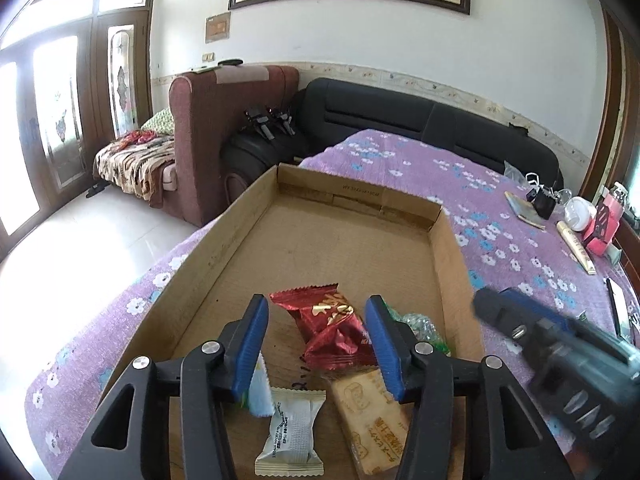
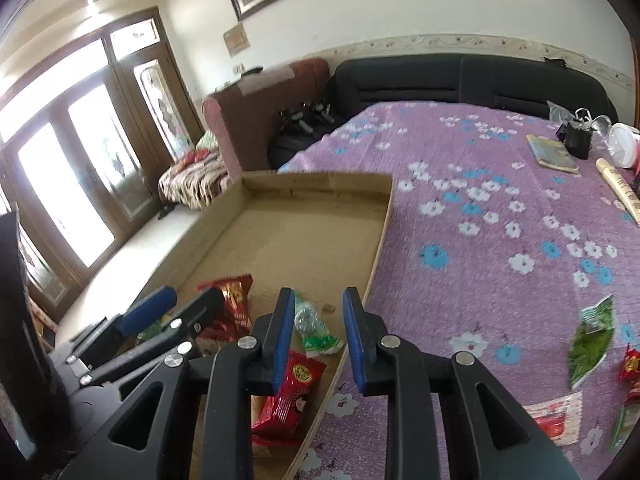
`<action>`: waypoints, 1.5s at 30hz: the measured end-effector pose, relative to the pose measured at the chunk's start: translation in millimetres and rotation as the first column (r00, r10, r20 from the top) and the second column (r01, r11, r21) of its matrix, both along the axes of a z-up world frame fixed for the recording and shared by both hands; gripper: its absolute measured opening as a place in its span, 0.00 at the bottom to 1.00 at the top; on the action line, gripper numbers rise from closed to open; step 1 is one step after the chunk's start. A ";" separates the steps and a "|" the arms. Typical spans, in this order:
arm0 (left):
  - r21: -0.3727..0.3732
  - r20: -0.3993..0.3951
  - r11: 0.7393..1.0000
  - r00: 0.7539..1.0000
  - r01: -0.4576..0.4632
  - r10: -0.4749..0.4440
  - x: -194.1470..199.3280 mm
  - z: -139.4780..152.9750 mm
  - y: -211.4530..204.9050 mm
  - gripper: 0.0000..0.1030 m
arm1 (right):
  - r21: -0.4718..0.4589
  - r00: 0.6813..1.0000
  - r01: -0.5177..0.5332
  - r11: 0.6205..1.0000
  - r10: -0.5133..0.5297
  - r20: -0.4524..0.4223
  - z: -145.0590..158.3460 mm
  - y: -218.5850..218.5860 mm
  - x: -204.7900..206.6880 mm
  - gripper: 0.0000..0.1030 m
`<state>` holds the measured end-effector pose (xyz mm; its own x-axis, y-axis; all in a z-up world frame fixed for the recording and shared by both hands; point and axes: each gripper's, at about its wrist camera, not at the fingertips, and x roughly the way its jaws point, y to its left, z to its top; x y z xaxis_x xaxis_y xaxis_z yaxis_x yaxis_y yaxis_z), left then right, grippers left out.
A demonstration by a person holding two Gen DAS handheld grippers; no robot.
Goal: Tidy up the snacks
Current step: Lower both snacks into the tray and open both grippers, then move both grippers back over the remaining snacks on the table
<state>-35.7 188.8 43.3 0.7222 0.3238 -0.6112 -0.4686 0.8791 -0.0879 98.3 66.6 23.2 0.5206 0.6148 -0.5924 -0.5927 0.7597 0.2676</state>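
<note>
- Left wrist view: left gripper (image 1: pixel 316 332) at lower centre, jaws apart with a red packet (image 1: pixel 332 328) lying between them, pads clear of it, inside the box (image 1: pixel 256 208).
- White packet (image 1: pixel 290 428) and tan biscuit pack (image 1: pixel 372 420) lie at the bottom of the frame, on the box floor.
- Right wrist view: right gripper (image 2: pixel 318 340) at lower centre, jaws narrow and empty, over the box's right wall.
- Green packet (image 2: pixel 592 340) and more red ones lie at the right edge, on the purple bedspread (image 2: pixel 480 240).
</note>
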 end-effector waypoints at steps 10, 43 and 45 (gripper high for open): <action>0.024 0.037 1.000 0.999 0.009 -0.010 -4.4 6.0 -4.9 0.55 | 0.038 0.998 0.065 0.997 -0.065 -0.004 26.4 -53.6 -1.6 0.31; 0.035 -0.310 0.658 0.634 0.752 -0.708 66.7 -5.7 -196.8 0.84 | 0.327 0.851 0.525 0.786 -0.493 -0.182 22.0 -303.0 35.4 0.33; 0.048 -0.341 0.650 0.624 0.759 -0.703 71.3 -11.4 -205.3 0.84 | 0.335 0.861 0.509 0.793 -0.475 -0.182 23.4 -299.9 34.6 0.33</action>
